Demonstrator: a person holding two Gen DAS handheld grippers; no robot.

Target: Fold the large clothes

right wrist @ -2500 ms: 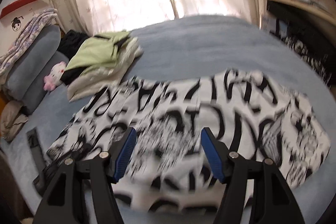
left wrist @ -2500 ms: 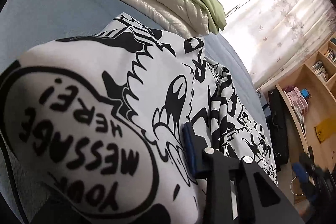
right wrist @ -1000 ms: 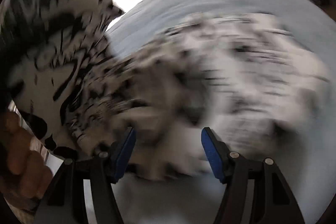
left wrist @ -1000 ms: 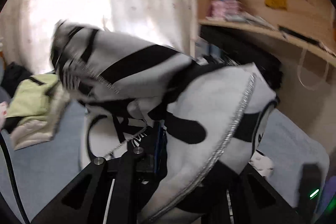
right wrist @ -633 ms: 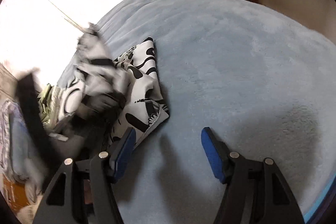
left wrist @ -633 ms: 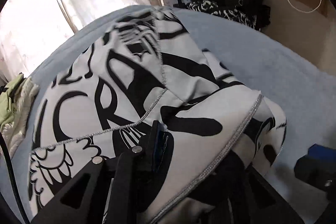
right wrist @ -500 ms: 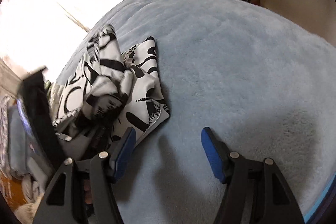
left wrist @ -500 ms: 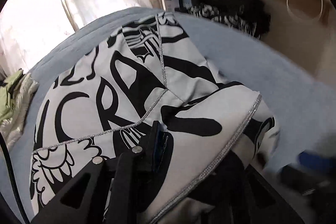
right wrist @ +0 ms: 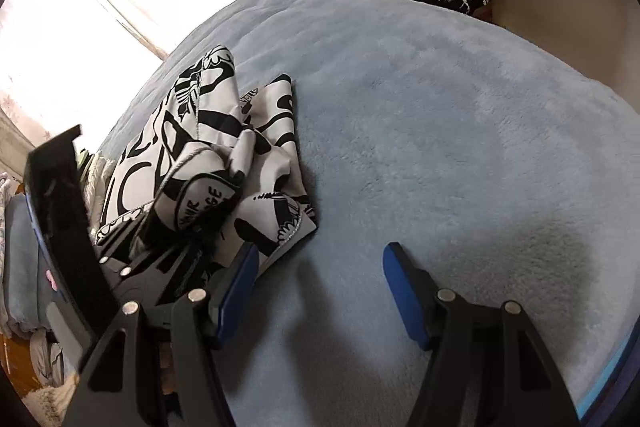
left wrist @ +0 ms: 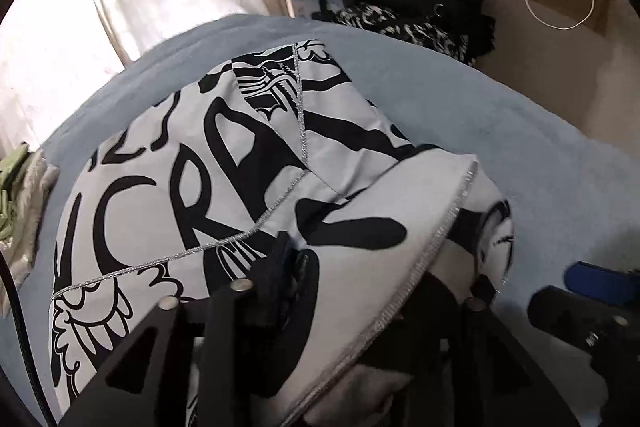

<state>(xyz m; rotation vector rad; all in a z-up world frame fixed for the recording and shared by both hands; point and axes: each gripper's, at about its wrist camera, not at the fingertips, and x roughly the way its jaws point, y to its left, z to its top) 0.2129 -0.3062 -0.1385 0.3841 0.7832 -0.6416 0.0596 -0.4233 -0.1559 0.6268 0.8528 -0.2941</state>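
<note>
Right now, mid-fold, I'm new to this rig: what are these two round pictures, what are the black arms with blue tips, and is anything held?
No robot here: a person holds a two-fingered clamp in each hand, and a wide-angle camera on each looks out along its fingers. One picture is from the left gripper, the other from the right gripper. A black-and-white printed garment lies bunched on a blue blanket. The left jaws are opening, with a fold of the garment draped between them. The right jaws stand open over bare blanket beside the garment, holding nothing.
</note>
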